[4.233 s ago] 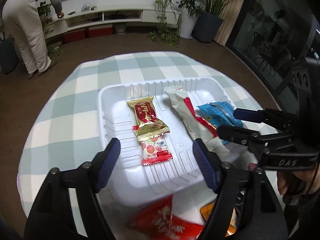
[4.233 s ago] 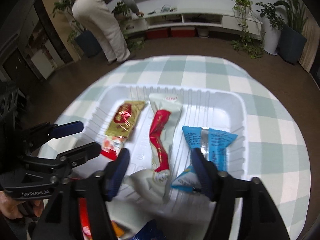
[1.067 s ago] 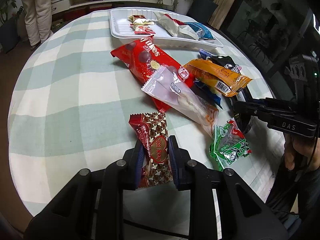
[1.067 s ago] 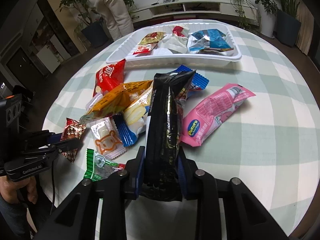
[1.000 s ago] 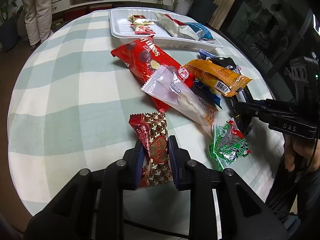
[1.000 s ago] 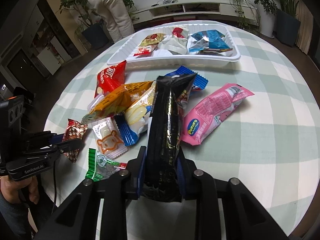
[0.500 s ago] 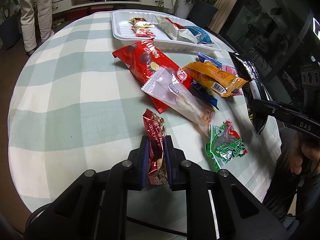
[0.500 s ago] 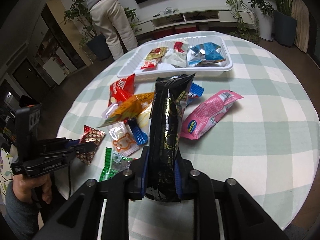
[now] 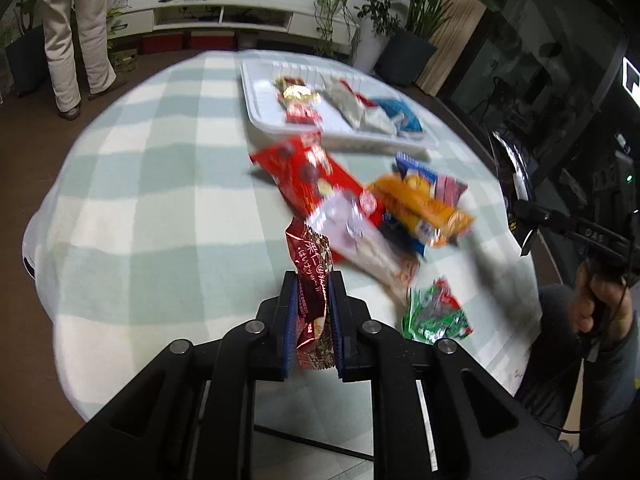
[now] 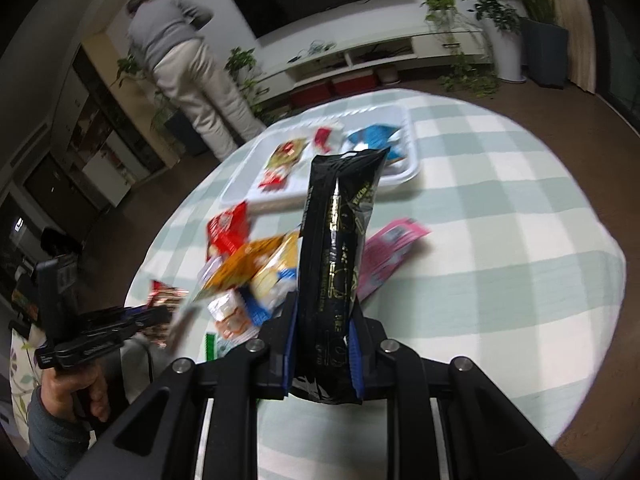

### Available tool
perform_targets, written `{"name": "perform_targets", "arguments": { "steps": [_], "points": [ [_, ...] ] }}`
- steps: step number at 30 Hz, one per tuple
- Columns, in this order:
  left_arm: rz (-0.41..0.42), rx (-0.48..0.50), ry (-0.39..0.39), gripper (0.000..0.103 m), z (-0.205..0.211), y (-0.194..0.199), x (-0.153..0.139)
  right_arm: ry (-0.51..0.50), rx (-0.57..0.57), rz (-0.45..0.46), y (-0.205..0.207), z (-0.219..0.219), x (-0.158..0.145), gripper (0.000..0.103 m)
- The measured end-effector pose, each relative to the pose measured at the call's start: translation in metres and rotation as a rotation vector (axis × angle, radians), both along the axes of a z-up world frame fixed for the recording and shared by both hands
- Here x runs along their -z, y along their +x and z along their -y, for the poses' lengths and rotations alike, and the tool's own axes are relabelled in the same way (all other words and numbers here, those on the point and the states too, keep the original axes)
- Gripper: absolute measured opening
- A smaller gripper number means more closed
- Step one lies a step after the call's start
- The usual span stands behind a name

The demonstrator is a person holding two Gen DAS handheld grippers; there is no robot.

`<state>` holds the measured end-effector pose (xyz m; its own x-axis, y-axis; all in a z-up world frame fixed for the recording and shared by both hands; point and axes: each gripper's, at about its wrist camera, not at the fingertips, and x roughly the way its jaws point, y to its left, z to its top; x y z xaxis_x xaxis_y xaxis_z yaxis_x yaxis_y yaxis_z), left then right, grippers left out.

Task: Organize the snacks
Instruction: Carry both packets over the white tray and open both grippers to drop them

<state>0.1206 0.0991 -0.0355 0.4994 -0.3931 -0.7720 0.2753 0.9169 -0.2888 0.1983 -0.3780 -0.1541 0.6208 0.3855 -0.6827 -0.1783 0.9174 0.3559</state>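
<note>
Pinching: left claw [image 9: 311, 312] clamps dark-red snack [image 9: 310, 280] upright | right claw [image 10: 324, 340] clamps black packet [image 10: 340, 248] upright

dark red snack packet [image 9: 310, 280]: small glossy wrapper with a pale star pattern and light lettering, pinched near its lower end between the blue pads of the left hand-held gripper [image 9: 312, 320], standing roughly upright, clear of the bench [image 9: 140, 200].
black snack packet [image 10: 340, 256]: long, narrow, gold print, clamped near its lower end in the right hand-held gripper [image 10: 324, 354], top end pointing toward the tray.
white tray [image 9: 256, 108]: ribbed, shallow, at the far side of the bench; holds a gold-and-red packet [image 9: 298, 98], a white-and-red packet [image 9: 352, 106] and a blue packet [image 9: 400, 114] side by side.
loose pile: red bag [image 9: 308, 176], clear packet [image 9: 360, 240], orange packet [image 9: 424, 208], pink packet [image 10: 390, 252], green packet [image 9: 434, 316], overlapping on the bench between tray and grippers.
</note>
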Motion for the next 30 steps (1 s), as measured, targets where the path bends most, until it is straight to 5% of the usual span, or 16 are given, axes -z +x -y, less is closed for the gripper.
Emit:
{"name": "perform_targets", "arguments": {
  "steps": [9,16,22,30],
  "points": [
    [0.094,-0.039,-0.010,0.013,-0.021,0.081,-0.062,-0.018,0.108,0.079,0.055,0.055,-0.054,0.023],
    [0.093,0.012,-0.006,0.013,0.015,0.169,-0.080,-0.041,-0.021,0.072,0.130,0.008,-0.075,0.023],
    [0.043,0.038,0.022,0.013,0.049,0.225,-0.059,-0.070,-0.155,0.010,0.189,-0.060,-0.057,0.023],
    [-0.012,0.033,0.061,0.013,0.064,0.257,-0.012,-0.150,-0.199,-0.075,0.232,-0.107,-0.019,0.023]
  ]
}}
